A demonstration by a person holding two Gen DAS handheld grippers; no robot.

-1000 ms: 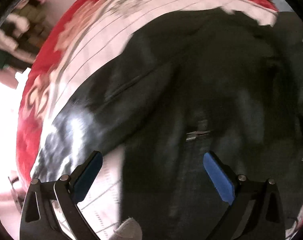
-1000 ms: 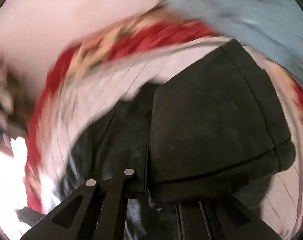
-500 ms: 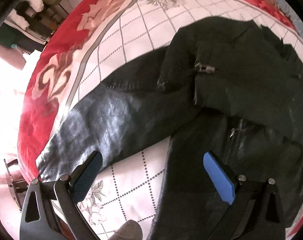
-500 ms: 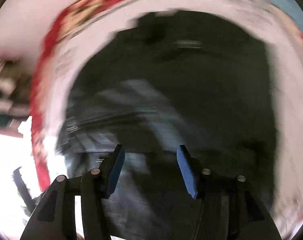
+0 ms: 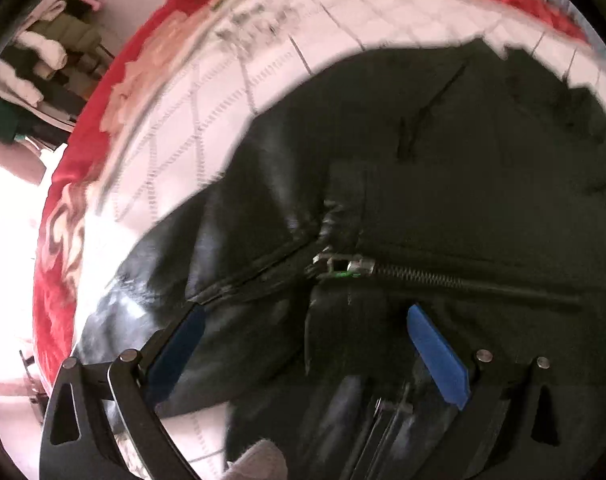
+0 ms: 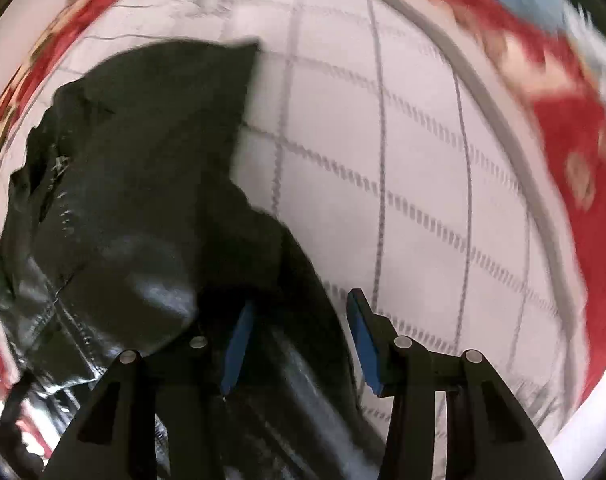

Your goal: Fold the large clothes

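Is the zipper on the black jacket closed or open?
Partly closed: the zipper teeth are joined right of the slider; the jacket edges part left of it.

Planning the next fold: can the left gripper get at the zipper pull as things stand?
Probably yes: the left gripper is open, and the zipper pull lies exposed on the black jacket just ahead, nothing between.

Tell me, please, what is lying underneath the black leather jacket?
The black leather jacket lies on a white quilted bedspread with a red floral border. Whatever lies beneath the jacket's middle is covered.
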